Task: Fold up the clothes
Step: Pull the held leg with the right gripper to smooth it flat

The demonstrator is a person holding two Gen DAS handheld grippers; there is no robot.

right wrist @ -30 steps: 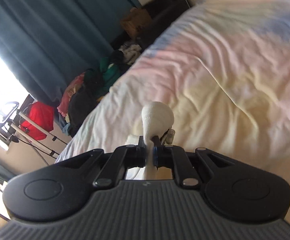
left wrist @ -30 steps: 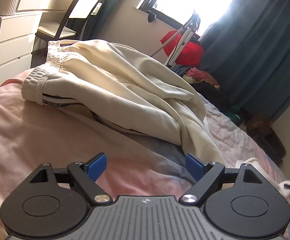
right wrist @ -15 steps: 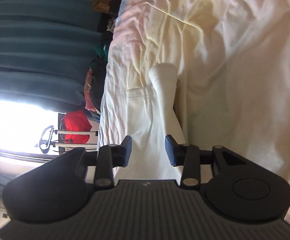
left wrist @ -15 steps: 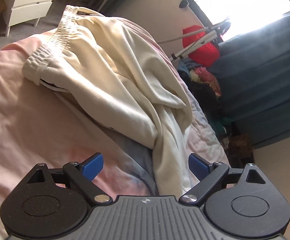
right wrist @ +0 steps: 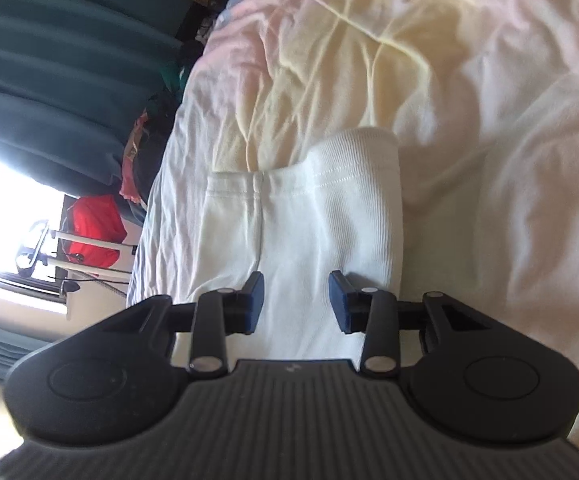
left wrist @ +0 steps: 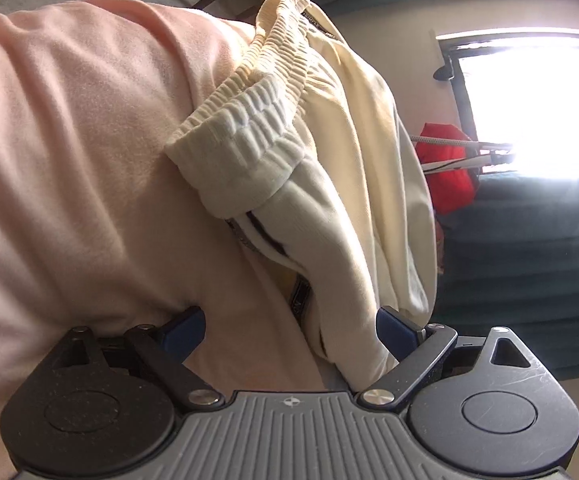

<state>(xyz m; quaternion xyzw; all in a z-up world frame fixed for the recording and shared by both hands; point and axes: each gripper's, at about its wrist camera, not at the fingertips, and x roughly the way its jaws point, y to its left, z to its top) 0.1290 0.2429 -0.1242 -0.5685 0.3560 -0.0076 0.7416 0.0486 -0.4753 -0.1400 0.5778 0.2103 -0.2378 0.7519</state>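
Note:
Cream sweatpants (left wrist: 329, 168) lie bunched on the pastel bed cover (left wrist: 69, 160), elastic waistband (left wrist: 257, 112) toward the top. My left gripper (left wrist: 289, 330) is open, low over the bed, with a fold of the pants lying against its right finger (left wrist: 395, 332). In the right wrist view the ribbed leg cuff (right wrist: 353, 200) of the pants lies flat on the bed cover (right wrist: 489, 120). My right gripper (right wrist: 296, 300) is open just above the cuff, holding nothing.
The bed edge runs along the left of the right wrist view, with a clothes pile (right wrist: 149, 128) and teal curtains (right wrist: 49, 60) beyond. A red bag (left wrist: 445, 172) on a rack stands under the bright window (left wrist: 529, 104).
My right gripper opened and let go of the cuff, which now lies flat on the bed. My left gripper moved in close along the pants toward the waistband, staying open.

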